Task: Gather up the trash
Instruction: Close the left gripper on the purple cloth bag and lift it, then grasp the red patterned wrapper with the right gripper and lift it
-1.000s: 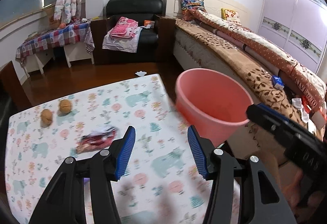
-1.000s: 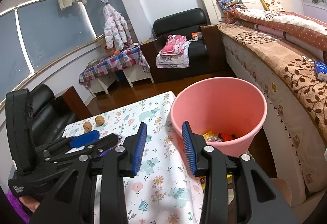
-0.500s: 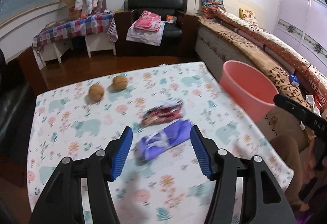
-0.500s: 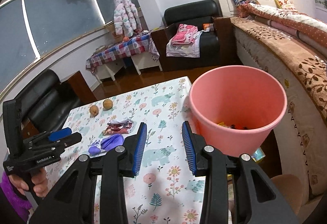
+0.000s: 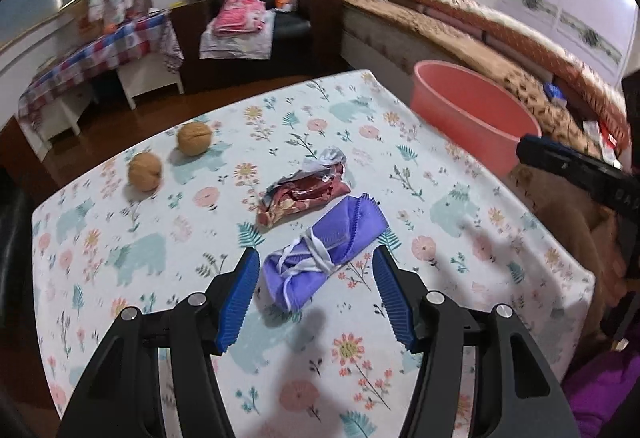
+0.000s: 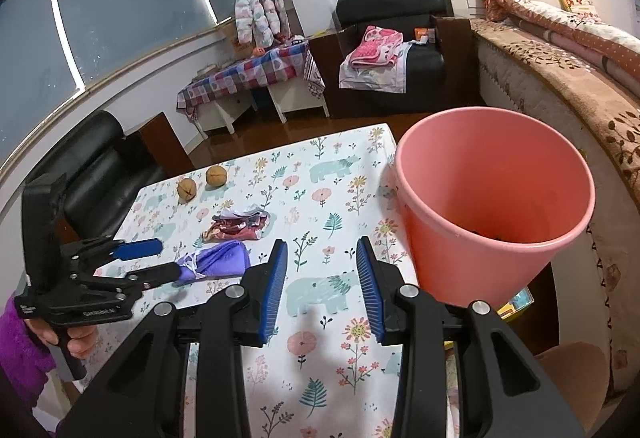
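Left wrist view: left gripper (image 5: 314, 266) spread wide, purple wrapper (image 5: 320, 254) between its fingers on the table (image 5: 120, 238), untouched. Red wrapper (image 5: 304, 196) just beyond it. Right gripper (image 6: 322, 262) half open, empty, beside the pink bin (image 6: 492, 198).

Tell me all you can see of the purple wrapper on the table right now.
The purple wrapper is a crumpled packet of soft film or thin fabric with ridged pleats at its far end and a white strip twisted around its middle. It lies flat and slantwise on the floral table, just nearer than the red wrapper. The open left claw frames its near end; no contact shows.
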`<state>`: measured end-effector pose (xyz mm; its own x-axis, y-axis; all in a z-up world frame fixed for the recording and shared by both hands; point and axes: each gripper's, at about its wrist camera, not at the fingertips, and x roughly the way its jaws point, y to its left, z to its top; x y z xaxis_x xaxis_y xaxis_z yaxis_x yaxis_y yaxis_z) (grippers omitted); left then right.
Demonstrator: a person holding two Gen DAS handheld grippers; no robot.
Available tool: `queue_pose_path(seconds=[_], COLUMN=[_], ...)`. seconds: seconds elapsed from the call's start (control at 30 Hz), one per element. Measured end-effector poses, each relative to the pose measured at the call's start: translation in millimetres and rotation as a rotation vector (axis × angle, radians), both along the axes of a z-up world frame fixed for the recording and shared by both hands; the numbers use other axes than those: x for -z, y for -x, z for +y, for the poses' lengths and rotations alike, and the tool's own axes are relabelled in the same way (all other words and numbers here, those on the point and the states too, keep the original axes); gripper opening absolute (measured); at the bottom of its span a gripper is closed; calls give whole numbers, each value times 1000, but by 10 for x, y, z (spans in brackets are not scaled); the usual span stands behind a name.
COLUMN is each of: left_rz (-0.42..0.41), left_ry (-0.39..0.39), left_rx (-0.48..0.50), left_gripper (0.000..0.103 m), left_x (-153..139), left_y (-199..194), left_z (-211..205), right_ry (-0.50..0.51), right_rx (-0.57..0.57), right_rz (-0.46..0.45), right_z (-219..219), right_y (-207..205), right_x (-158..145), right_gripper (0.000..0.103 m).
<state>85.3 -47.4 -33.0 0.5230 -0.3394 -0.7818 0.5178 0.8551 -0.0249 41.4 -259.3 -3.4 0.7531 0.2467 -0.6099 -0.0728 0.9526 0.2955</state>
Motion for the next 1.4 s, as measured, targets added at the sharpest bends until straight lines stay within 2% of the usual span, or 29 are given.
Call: queue_pose_path(seconds=[0.33, 0.47, 0.53, 0.6, 0.9, 0.97, 1.13, 1.17, 1.23, 1.27, 1.4], left_rz=[13, 19, 13, 13, 40, 50, 58, 60, 64, 66, 66], left_ry=[-84, -66, -61, -54, 22, 39, 117, 133, 156, 169, 198], left_rx=[96, 108, 104, 91, 38, 5, -108, -125, -151, -165, -195], left_gripper=[58, 57, 39, 27, 23, 23, 23, 23, 23, 23, 23], left_x=[290, 327, 341, 353, 222, 196, 86, 65, 47, 37, 13], left_y=[-239, -275, -279, -281, -125, -92, -2, 14, 29, 36, 54], left_z=[-179, -162, -146, -109, 156, 245, 521, 565, 628, 660, 721], right_ry=[-38, -31, -33, -28, 13, 44, 212, 266, 343, 392, 465], right_rx=[-125, -161, -170, -182, -246, -283, -425, -466, -521, -551, -609], right_rz=[34, 47, 57, 64, 86, 83, 39, 24, 2, -11, -35], right_z=[154, 237, 263, 296, 511, 618, 1005, 1104, 1240, 1317, 1480], right_y=[-211, -311, -354, -388, -595, -642, -718, -728, -747, -763, -860], right_x=[43, 60, 75, 91, 157, 165, 145, 141, 135, 136, 145], right_gripper=[36, 36, 36, 36, 37, 37, 37, 38, 48, 48, 48])
